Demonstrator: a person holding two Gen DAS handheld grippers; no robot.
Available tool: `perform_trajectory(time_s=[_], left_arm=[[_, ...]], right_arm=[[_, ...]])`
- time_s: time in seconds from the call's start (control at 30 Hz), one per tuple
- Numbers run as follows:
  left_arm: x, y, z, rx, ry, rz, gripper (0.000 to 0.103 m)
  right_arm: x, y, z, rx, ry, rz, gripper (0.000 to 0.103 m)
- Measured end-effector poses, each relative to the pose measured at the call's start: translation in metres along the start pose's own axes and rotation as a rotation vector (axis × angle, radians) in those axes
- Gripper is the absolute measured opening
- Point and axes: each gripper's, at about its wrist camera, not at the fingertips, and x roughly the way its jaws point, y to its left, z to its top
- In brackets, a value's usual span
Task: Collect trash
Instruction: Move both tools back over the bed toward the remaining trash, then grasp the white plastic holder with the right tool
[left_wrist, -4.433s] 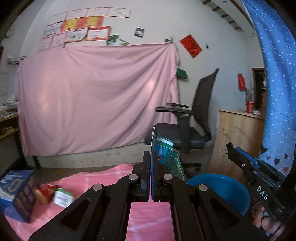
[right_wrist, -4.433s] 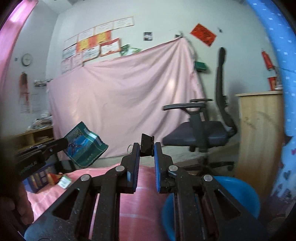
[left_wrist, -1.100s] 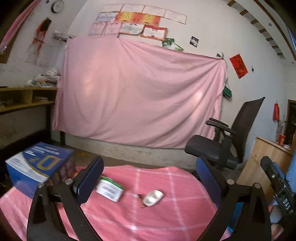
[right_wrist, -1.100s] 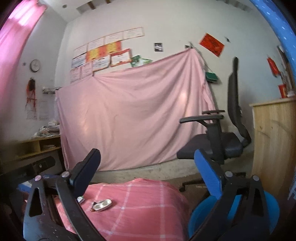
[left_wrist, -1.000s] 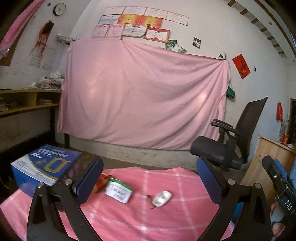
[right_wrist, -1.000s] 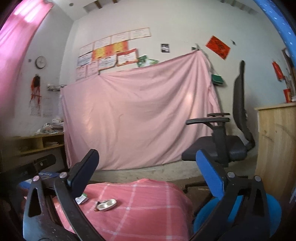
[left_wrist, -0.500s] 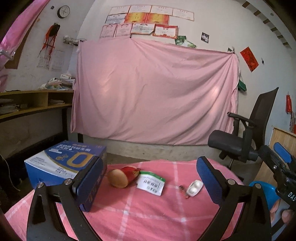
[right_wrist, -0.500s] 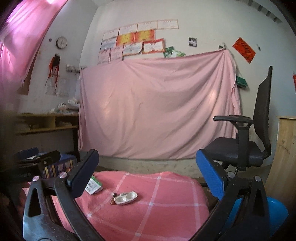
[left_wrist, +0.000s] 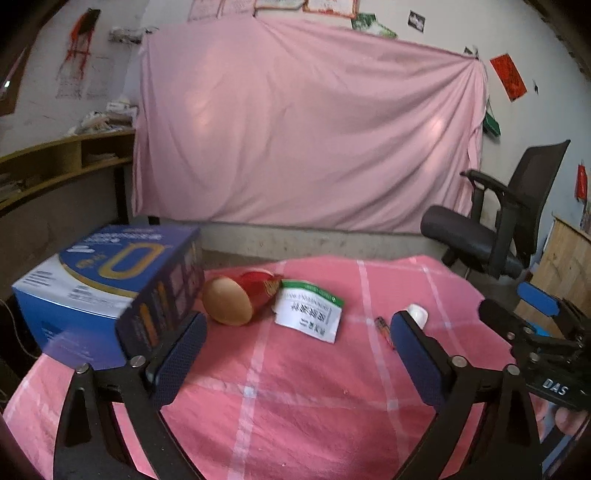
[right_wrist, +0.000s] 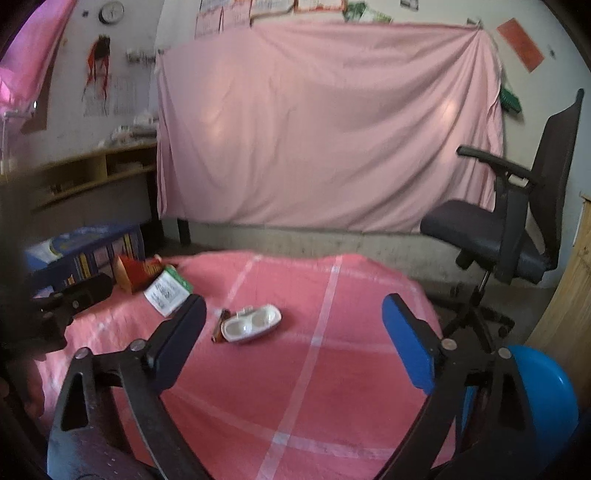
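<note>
On the pink checked cloth (left_wrist: 295, 398) lie a tipped red paper cup (left_wrist: 236, 299), a white and green packet (left_wrist: 308, 314), a small brown scrap (left_wrist: 382, 326) and a white plastic blister shell (right_wrist: 251, 326). My left gripper (left_wrist: 299, 350) hovers low over the cloth in front of the cup and packet. Its jaws are wide and closing, with nothing between the pads. My right gripper (right_wrist: 293, 339) is open just short of the blister shell (left_wrist: 417, 314), and it also shows at the right edge (left_wrist: 517, 308). The cup (right_wrist: 135, 275) and packet (right_wrist: 168, 290) lie further left.
A big blue carton (left_wrist: 110, 284) stands on the cloth's left side, touching the cup. A blue basin (right_wrist: 543, 398) sits low at the right beside the table. A black office chair (right_wrist: 517, 221) and a wooden cabinet (left_wrist: 569, 258) stand behind it.
Both grippers, shut several seconds ago with the left holding a green-blue packet, now stand open and empty. Over the last second both sank toward the cloth, and the trash looms nearer.
</note>
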Motion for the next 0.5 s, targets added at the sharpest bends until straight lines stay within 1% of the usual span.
perform_trajectory(time_s=[0.03,0.07,0.13,0.2,0.3,0.4,0.5], left_arm=[[0.004,-0.002,0.000,0.004,0.017,-0.006,0.083],[0.011,-0.004,0.000,0.011,0.043,-0.014,0.080],[0.023,-0.007,0.002,0.023,0.094,-0.018,0.070],[0.035,-0.008,0.005,0.019,0.135,-0.030,0.066],[0.049,-0.005,0.010,-0.003,0.180,-0.040,0.062],[0.060,0.000,0.015,-0.021,0.203,-0.031,0.062],[0.067,0.006,0.017,-0.052,0.225,-0.037,0.062]], right_arm=[[0.004,0.000,0.000,-0.001,0.017,-0.006,0.103],[0.007,0.000,0.000,-0.001,0.034,-0.009,0.103],[0.013,0.001,0.000,0.001,0.064,-0.013,0.103],[0.022,0.000,0.000,0.011,0.104,-0.006,0.103],[0.037,-0.002,0.001,0.044,0.163,0.023,0.100],[0.055,-0.001,0.000,0.062,0.226,0.053,0.098],[0.072,0.001,-0.002,0.072,0.287,0.080,0.094]])
